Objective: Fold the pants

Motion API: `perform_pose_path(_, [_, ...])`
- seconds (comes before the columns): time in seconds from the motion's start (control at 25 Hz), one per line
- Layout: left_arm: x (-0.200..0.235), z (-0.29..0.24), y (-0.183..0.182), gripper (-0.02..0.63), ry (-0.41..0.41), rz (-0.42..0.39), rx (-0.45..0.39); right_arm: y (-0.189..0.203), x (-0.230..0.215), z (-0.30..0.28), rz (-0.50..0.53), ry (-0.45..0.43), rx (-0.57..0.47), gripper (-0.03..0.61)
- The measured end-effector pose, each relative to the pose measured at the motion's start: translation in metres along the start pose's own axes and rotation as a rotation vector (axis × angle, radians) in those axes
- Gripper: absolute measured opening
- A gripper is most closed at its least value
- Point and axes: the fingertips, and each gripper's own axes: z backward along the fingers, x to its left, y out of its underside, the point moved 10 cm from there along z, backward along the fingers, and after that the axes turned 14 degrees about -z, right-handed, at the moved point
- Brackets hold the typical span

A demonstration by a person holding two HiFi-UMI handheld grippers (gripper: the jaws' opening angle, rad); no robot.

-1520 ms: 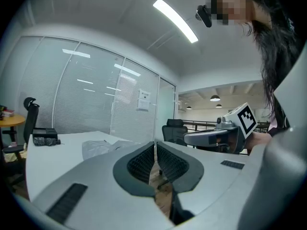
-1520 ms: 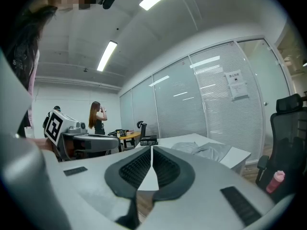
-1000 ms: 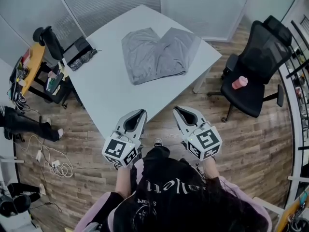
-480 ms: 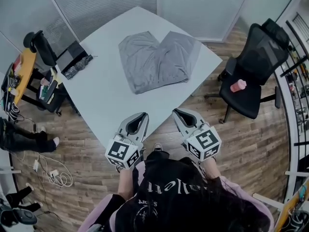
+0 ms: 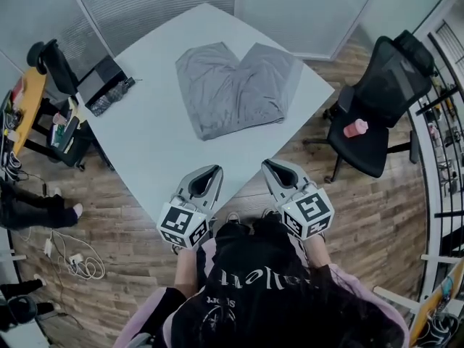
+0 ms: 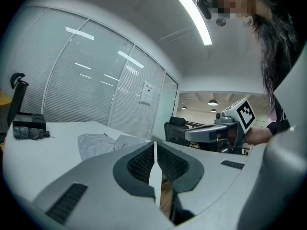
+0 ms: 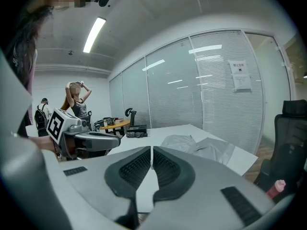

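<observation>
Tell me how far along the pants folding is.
Done: nothing yet. The grey pants lie spread flat on the white table, legs splayed in a V, and no fold shows. In hand: nothing. The left gripper and right gripper are both shut and empty, at the table's near edge, short of the pants. Left: the whole fold.
</observation>
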Motion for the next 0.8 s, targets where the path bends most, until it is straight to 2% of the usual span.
perform_pose_path(0.28, [0.003, -0.022, 0.005, 0.035, -0.019, 0.003, 0.04, -0.004, -0.028, -0.013, -0.003, -0.015, 0.022, 0.029])
perform_pose_path(0.52, [0.015, -0.053, 0.008, 0.035, -0.097, 0.009, 0.072, -0.017, -0.075, -0.041, 0.012, -0.064, 0.056, 0.03])
perform_pose_path(0.8, [0.039, -0.096, 0.028, 0.037, -0.232, 0.006, 0.173, -0.02, -0.155, -0.089, 0.088, -0.078, 0.168, 0.031])
